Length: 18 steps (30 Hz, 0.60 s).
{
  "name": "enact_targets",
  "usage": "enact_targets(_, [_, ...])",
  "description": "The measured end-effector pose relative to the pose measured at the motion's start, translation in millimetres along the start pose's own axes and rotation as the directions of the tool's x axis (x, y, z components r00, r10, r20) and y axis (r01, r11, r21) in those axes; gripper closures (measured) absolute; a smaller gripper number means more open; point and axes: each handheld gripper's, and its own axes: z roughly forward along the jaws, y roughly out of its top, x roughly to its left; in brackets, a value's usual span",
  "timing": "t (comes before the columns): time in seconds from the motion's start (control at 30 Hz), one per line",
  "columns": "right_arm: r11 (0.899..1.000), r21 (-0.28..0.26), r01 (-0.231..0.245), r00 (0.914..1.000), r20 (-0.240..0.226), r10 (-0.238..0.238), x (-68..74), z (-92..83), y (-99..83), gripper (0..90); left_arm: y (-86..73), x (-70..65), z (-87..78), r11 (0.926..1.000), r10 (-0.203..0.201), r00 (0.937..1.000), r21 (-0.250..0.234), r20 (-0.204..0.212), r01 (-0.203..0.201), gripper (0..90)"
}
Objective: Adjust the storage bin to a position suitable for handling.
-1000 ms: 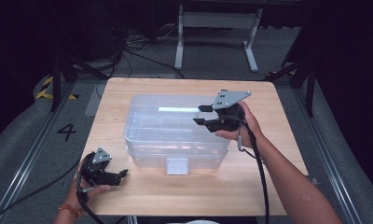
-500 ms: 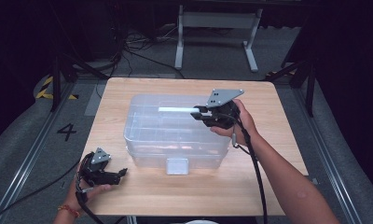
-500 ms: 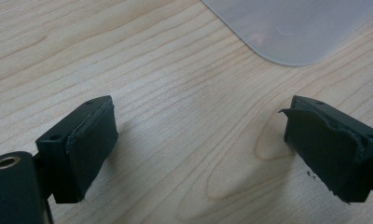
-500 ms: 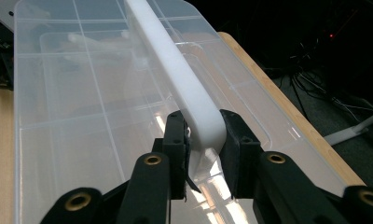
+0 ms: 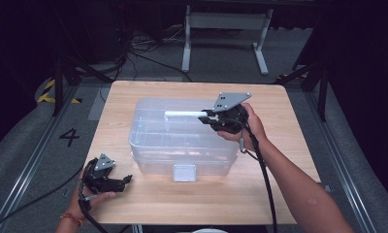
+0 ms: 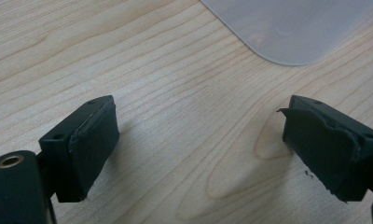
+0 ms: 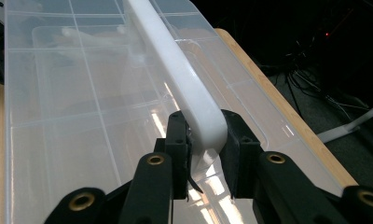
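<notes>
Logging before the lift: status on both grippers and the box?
Right gripper just closed on white handle. Left gripper open over table. Clear box latched, nothing blocking.

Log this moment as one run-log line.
right gripper: just closed on box handle | left gripper: open over table | box: lidded, on table
</notes>
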Motion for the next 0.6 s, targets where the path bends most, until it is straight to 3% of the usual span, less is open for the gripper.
enact_targets(0.37, [0.999, 0.004, -0.033, 0.9993, -0.018, 0.033, -9.2, -0.5, 5.8, 74.5, 2.2, -0.1, -5.4, 1.0000, 0.004, 1.0000, 0.004, -0.009, -0.003, 25.1])
enact_targets(0.6, [0.998, 0.025, -0.057, 0.9978, -0.030, 0.058, -17.5, -0.5, 12.8, 74.0, 12.7, -3.0, -22.7, 0.9959, -0.002, 0.9999, -0.091, -0.015, 0.001, 28.6])
